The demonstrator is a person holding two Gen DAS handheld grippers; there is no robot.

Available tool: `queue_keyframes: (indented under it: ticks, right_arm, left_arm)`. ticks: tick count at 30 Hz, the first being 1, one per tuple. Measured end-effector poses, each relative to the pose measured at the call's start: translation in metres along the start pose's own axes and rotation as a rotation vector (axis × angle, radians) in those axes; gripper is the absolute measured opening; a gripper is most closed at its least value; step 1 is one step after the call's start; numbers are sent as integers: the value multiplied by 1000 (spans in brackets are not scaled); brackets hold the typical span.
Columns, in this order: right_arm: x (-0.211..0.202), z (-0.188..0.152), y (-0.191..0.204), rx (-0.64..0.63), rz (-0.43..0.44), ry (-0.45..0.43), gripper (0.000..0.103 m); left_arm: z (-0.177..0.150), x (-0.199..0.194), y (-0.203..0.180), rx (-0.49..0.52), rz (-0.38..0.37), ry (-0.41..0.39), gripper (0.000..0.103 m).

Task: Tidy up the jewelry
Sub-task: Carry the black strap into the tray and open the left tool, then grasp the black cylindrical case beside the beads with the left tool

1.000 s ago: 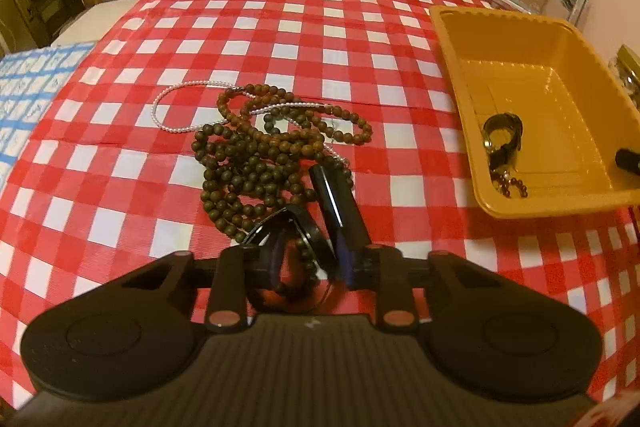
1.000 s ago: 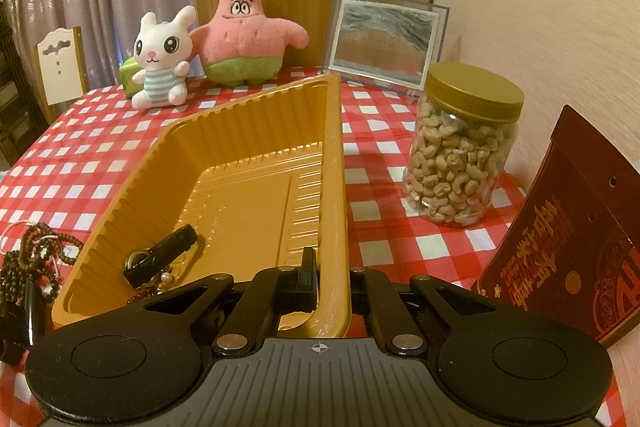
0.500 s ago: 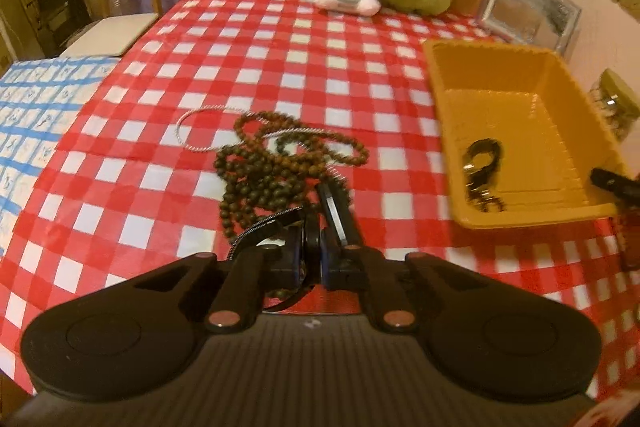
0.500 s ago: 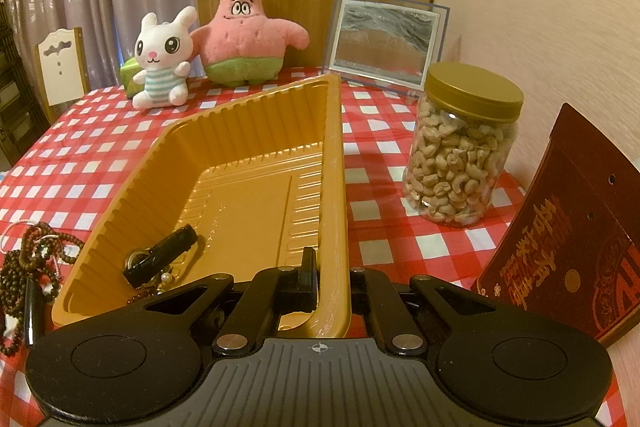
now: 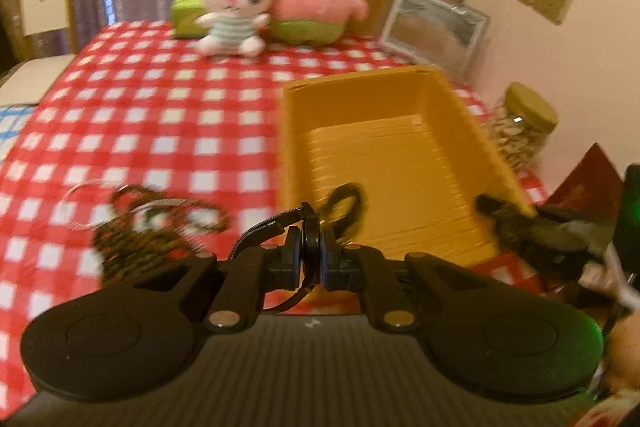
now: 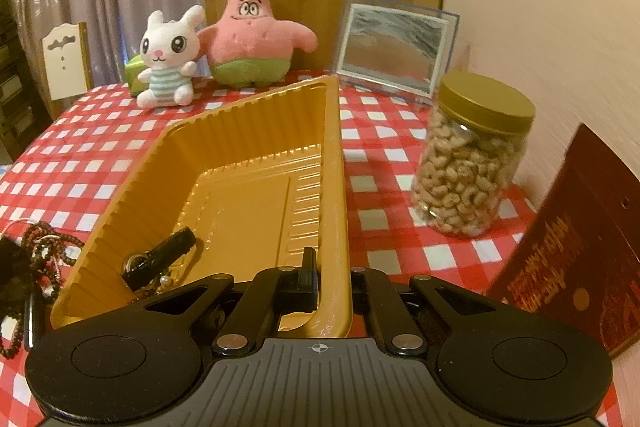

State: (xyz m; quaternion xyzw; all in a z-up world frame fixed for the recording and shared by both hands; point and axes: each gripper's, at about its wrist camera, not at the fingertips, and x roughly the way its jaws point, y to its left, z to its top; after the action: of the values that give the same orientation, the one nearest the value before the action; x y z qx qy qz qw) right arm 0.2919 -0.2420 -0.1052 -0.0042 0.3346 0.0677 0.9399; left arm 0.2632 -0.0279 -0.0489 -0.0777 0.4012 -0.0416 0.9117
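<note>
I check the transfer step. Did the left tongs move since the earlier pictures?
Yes. The left tongs, shut on a black bracelet, went right from the bead pile toward the yellow tray.

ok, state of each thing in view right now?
left gripper: shut on black bracelet
right gripper: shut on tray wall
yellow tray: holds one black piece
bead pile: on the cloth, outside tray
cashew jar: lid on

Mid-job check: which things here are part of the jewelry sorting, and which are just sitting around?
Job: tray, black bracelet in left gripper, bead necklaces, black piece in tray, right gripper on tray wall.
Idle: bunny, starfish plush, frame, cashew jar, red packet.
</note>
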Motion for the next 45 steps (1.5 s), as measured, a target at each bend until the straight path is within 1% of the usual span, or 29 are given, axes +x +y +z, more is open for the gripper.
queue_keyframes:
  ticks: [3, 7, 11, 16, 18, 20, 22, 24, 25, 28, 29, 30, 38, 45]
  right_arm:
    - [2, 3, 4, -9, 11, -6, 4]
    - [6, 5, 7, -17, 24, -9, 4]
    - [8, 6, 7, -20, 31, -11, 4]
    - [9, 6, 7, -18, 37, -15, 4]
    - [11, 7, 7, -17, 39, -15, 4]
    - [11, 7, 6, -16, 39, -14, 4]
    - [11, 6, 6, -14, 40, -10, 4]
    - [12, 5, 5, -7, 41, -7, 4]
    - [11, 5, 5, -7, 41, -7, 4]
    - [11, 5, 5, -5, 41, -5, 4]
    - [11, 5, 6, -5, 41, -5, 4]
    - [11, 5, 6, -5, 40, -5, 4]
    - [12, 6, 5, -5, 41, -4, 4]
    - [12, 6, 5, -6, 38, -2, 4]
  left_arm:
    - [10, 14, -19, 23, -35, -8, 9]
    - [21, 38, -39, 35, -63, 8, 9]
    - [23, 59, -50, 51, -51, 28, 9]
    - [22, 83, -54, 36, -35, 76, 9]
    - [23, 90, -55, 30, -28, 84, 9]
    - [24, 93, -56, 42, -11, 71, 9]
    - [26, 94, -57, 41, -5, 61, 9]
    - [30, 92, -56, 31, -11, 57, 16]
    - [30, 91, -56, 29, -12, 52, 20]
    - [31, 86, -57, 34, -11, 41, 24]
    - [31, 85, -56, 31, -12, 44, 28]
    - [31, 84, -55, 26, -14, 45, 29]
    - [35, 62, -40, 6, -10, 5, 35]
    - [36, 44, -14, -26, 32, -16, 36]
